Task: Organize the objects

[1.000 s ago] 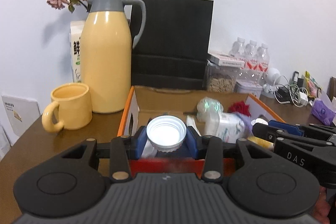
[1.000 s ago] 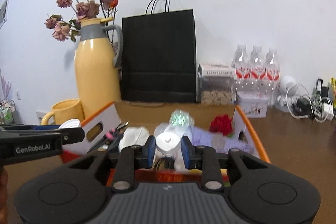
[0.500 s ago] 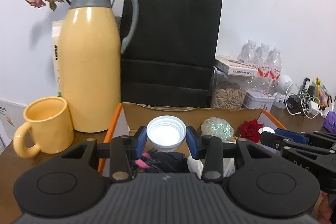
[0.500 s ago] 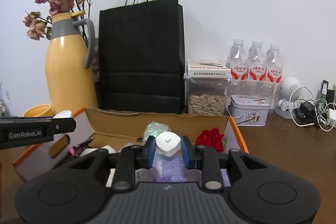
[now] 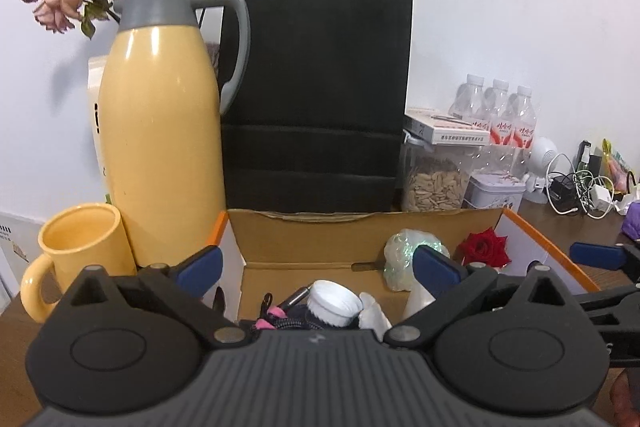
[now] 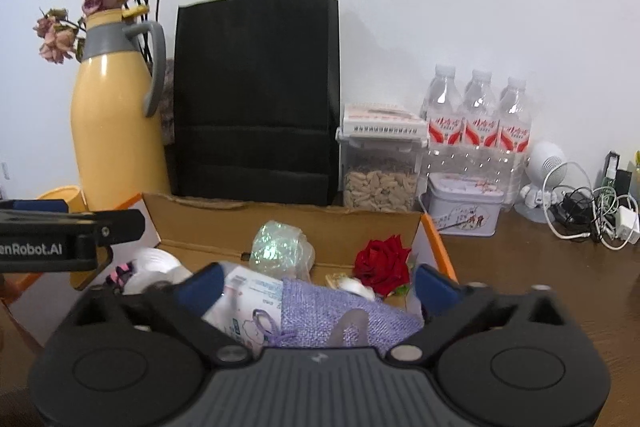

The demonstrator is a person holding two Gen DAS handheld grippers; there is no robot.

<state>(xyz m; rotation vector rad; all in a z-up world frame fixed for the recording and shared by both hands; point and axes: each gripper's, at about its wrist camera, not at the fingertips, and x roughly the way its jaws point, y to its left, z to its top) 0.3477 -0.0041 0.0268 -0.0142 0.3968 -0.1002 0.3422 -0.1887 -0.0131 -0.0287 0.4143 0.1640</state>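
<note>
An orange-edged cardboard box (image 5: pixel 360 217) (image 6: pixel 280 209) lies under both grippers. My left gripper (image 5: pixel 318 265) is opening, its jaws spread wide and nothing between them. The white ribbed cap (image 5: pixel 334 303) (image 6: pixel 154 265) rests tilted inside the box on dark items, below the left jaws. My right gripper (image 6: pixel 318 283) is opening too, also wide and with nothing in it, above a purple knitted pouch (image 6: pixel 344 311) and a white packet (image 6: pixel 244 303). A small white piece (image 6: pixel 352 285) sits beside the red rose (image 6: pixel 384 263); I cannot tell what it is.
Behind the box stand a yellow thermos (image 5: pixel 160 131), a yellow mug (image 5: pixel 76 259) and a black paper bag (image 5: pixel 316 95). To the right are a seed jar (image 6: pixel 380 167), water bottles (image 6: pixel 478 115), a tin (image 6: pixel 464 205) and tangled cables (image 6: pixel 592 211).
Both grippers moved forward over the box, then their jaws sprang apart. The large white cap left the left jaws and lies in the box. The small white cap left the right jaws.
</note>
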